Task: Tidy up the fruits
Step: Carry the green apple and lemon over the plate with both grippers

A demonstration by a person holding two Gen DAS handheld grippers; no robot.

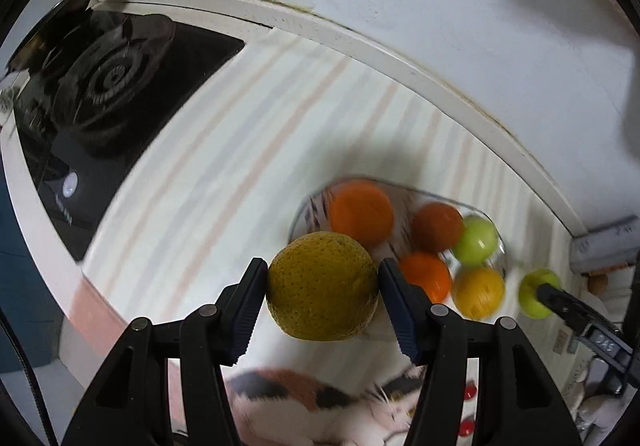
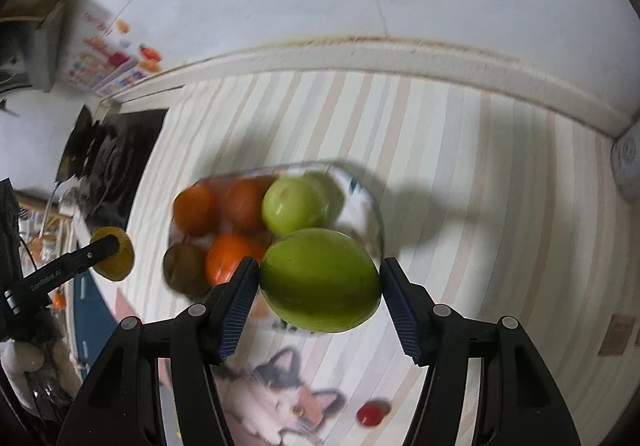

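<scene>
Left wrist: left gripper point(image 1: 322, 288) clamps yellow-green citrus point(image 1: 322, 286); right gripper point(image 2: 319, 280) clamps green apple point(image 2: 320, 280); blurry tray point(image 1: 308, 206) holds roughly five fruits; both held fruits unplaced.

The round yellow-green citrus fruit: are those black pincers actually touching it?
Touching. The left wrist view shows both blue pads of the left gripper pressed against the round yellow-green citrus fruit.

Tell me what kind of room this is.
Most likely a home kitchen. A black gas stove is set into the counter, which is covered by a striped mat along a white wall. A clear tray of fruit sits on it, while both grippers hold fruit above.
</scene>
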